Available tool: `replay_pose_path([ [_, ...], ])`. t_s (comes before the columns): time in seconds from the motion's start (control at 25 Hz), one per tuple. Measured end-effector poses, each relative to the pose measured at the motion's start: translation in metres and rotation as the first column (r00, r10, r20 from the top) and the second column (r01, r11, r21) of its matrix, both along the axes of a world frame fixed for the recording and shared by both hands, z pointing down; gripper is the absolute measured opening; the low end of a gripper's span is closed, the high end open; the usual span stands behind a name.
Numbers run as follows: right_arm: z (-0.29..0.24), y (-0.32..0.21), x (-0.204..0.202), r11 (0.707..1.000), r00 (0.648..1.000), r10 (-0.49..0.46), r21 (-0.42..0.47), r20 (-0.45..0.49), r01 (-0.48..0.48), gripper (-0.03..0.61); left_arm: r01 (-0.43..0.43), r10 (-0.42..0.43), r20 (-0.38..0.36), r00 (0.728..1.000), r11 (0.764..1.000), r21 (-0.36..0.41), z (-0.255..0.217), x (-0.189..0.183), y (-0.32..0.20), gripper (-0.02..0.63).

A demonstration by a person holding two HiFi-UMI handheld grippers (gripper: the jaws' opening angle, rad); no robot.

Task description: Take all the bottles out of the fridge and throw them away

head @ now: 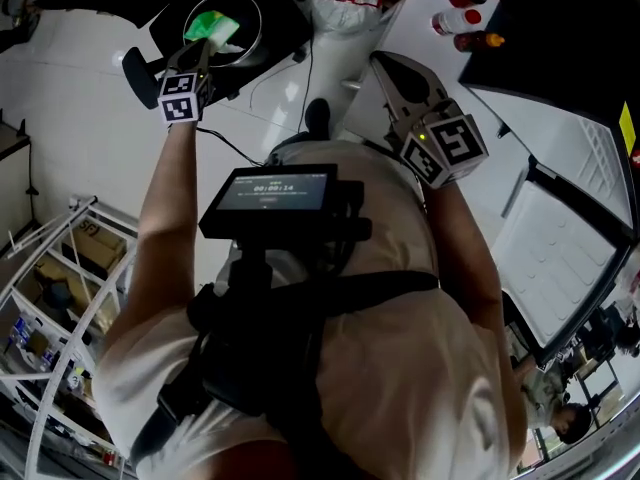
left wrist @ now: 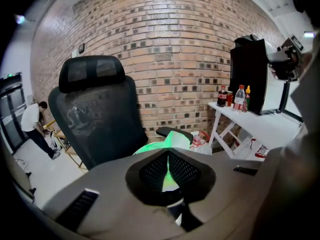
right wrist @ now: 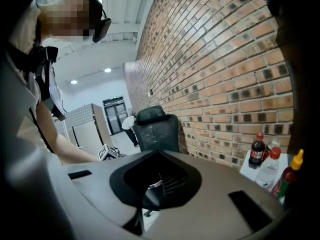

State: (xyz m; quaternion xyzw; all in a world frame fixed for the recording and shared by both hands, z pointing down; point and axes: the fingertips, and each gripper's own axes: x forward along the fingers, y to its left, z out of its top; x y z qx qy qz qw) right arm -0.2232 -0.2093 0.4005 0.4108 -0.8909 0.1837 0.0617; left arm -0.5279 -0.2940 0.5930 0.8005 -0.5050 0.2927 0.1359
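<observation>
Hold the green bottle tight in the left tool. Bring right over the bin, then let go. Leave the right tool shut, empty.

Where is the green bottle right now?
In the head view's upper left, the green bottle is pinched in the left gripper, over the round white-rimmed bin.
</observation>
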Motion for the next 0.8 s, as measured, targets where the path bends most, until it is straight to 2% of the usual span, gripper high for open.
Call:
replay_pose_path([
  [0.12, 0.0, 0.003, 0.008, 1.0, 1.0, 0.023, 0.0, 0.0, -0.023, 0.006, 0.029, -0.029, 0.015, 0.999, 0.999, -0.03, 0.012, -0.003, -0.007, 0.012],
  [0.28, 0.0, 0.006, 0.019, 0.998, 0.998, 0.063, -0.003, 0.0, -0.063, 0.006, 0.049, -0.049, -0.004, 0.999, 0.998, -0.027, 0.012, -0.005, -0.013, 0.025],
  [0.4, -0.001, 0.009, 0.024, 0.997, 0.997, 0.083, 0.003, 0.007, -0.083, 0.006, 0.058, -0.058, -0.026, 0.998, 0.998, -0.031, 0.01, -0.005, -0.014, 0.167],
  [0.8, -0.002, 0.016, 0.03, 0.993, 0.993, 0.116, 0.011, 0.021, -0.116, 0.006, 0.025, -0.025, -0.038, 0.999, 1.0, 0.001, -0.008, 0.003, -0.014, 0.169],
])
